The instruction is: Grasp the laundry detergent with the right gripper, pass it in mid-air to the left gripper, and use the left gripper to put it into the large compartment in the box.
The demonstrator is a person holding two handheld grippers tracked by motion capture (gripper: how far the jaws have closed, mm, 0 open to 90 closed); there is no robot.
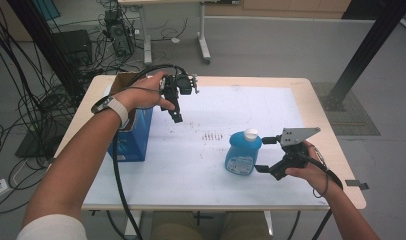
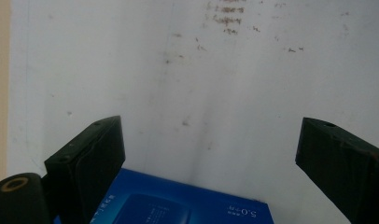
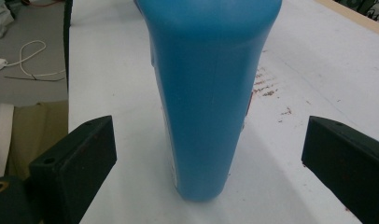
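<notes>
- The jaws of the right gripper (image 1: 266,154) are spread wide; in the right gripper view the blue bottle (image 3: 211,93) stands between them, with clear gaps on both sides and no pad touching it.
- The jaws of the left gripper (image 1: 177,118) are likewise spread, with nothing between them; in the left gripper view the white sheet (image 2: 187,84) and the top edge of the blue box (image 2: 178,207) are seen below them.
- The blue bottle (image 1: 242,152) is stood upright on the white sheet (image 1: 191,160), at the near right of the table (image 1: 316,100), just to the left of the right gripper.
- The bottle is judged to be stiff, smooth plastic, probably slippery; since it appears largely filled with liquid, some weight is to be expected.
- Hold is best taken across the narrow sides of the body, low to mid height, where the walls are flattest; the white cap (image 1: 250,133) is too small and too high for a steady grip.
- The blue box (image 1: 133,137) stands at the left edge of the table, under the left hand (image 1: 143,92); its brown flaps are open, and its contents cannot be made out.
- Whether the bottle's cap is shut tight cannot be told.
</notes>
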